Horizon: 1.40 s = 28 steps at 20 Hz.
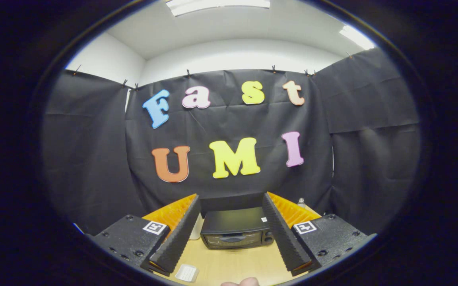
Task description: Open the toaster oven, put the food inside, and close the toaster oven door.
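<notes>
Gripper view gives us one toaster oven [235, 228], one small white ribbed object [186, 273] and one pair of fingers [232, 267], spread wide with nothing between the pads. We count two fiducial tags, one on each finger block [155, 227].

We see the toaster oven sitting on the light wooden surface [233, 266] at twelve o'clock from the fingers, beyond their tips and framed by the gap between them. Its door is shut, and the glass front with its handle faces back toward us at six o'clock. Its long axis runs from nine o'clock to three o'clock, across our line of sight. A knob shows at the door's three o'clock end.

The white ribbed object lies flat on the surface at about seven o'clock from the oven, just beside the left finger's tip. We cannot tell what it is. A pale upright item [195, 232] stands just beside the oven at its nine o'clock side, mostly hidden by the left finger. A small clear bottle top [301, 202] peeks up beyond the right finger at two o'clock. Part of a hand [241, 282] shows at six o'clock. Nothing stands between the fingers and the oven door.
</notes>
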Tool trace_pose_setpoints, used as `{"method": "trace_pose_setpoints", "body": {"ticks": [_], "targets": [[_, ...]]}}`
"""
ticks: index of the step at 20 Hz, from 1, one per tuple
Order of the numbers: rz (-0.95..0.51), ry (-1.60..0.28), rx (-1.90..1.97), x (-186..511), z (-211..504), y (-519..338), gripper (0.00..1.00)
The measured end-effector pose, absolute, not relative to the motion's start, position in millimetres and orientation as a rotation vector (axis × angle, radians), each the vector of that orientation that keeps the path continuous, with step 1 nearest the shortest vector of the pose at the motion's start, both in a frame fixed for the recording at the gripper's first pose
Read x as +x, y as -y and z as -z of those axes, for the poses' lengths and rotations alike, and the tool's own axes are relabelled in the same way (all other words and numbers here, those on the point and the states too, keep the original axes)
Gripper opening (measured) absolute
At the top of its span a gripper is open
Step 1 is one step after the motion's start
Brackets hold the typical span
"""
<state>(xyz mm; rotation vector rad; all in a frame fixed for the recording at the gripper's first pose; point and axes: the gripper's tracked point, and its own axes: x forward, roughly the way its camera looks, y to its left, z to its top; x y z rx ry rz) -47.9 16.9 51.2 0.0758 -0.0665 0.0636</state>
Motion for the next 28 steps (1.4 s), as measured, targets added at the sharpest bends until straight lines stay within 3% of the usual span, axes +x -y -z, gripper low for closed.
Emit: {"method": "trace_pose_setpoints", "body": {"ticks": [28], "targets": [[-0.102, 0.002, 0.066, -34.4, -37.9, -47.0, 1.0]]}}
